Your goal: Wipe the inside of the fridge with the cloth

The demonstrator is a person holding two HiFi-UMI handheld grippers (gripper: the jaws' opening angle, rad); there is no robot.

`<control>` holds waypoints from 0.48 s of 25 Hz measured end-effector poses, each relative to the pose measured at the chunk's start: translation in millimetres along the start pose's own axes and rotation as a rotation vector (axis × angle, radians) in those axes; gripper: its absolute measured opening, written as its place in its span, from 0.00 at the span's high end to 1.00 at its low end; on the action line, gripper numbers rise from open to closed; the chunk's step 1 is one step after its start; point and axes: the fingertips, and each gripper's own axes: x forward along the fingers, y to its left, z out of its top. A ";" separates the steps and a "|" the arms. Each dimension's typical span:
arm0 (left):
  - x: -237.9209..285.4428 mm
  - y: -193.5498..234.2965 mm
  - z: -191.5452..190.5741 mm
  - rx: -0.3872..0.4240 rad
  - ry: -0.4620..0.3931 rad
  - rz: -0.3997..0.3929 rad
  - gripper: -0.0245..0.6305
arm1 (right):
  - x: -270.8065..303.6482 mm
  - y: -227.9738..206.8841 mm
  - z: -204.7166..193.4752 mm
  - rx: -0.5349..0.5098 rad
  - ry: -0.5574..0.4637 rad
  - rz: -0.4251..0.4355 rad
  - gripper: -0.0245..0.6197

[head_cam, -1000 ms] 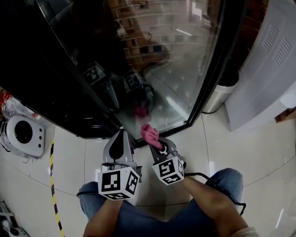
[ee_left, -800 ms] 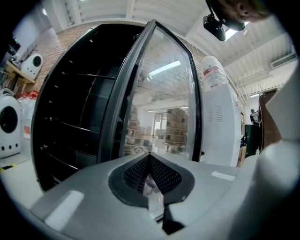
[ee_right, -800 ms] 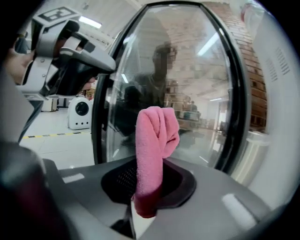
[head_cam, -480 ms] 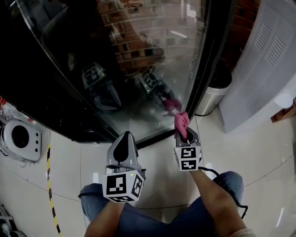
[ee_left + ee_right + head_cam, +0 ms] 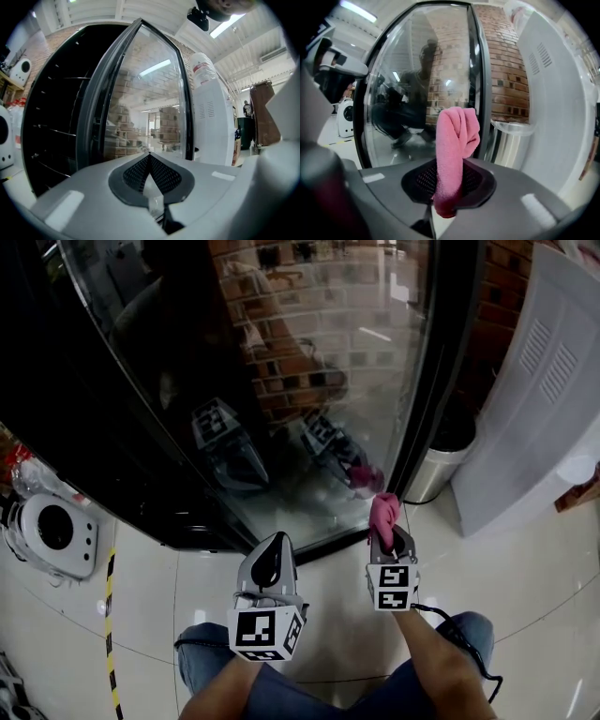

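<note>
The right hand-held gripper clamps the pink cloth near the fridge door's edge; the left hand-held gripper is closed on nothing.

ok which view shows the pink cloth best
The right gripper view: the pink cloth fills the centre, clamped upright in the right hand-held gripper. The head view shows it small; the left gripper view misses it.
</note>
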 end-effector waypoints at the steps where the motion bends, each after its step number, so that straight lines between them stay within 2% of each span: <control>1: 0.1 1.9 2.1 0.016 -0.001 -0.011 0.95 | -5.5 6.0 7.2 -0.018 -0.011 0.012 0.86; 3: -0.9 9.8 10.2 0.032 0.010 -0.004 0.95 | -21.4 19.2 25.4 -0.036 -0.030 0.044 0.86; 6: -5.9 10.7 37.2 -0.028 0.035 -0.018 0.95 | -53.1 28.5 63.5 0.001 -0.053 0.074 0.86; 8: -9.8 4.5 65.0 -0.058 0.048 -0.050 0.95 | -74.0 30.5 96.6 0.052 -0.071 0.079 0.86; 12: -30.3 -7.5 130.6 -0.067 0.088 -0.074 0.95 | -119.2 53.2 175.1 0.104 -0.104 0.134 0.86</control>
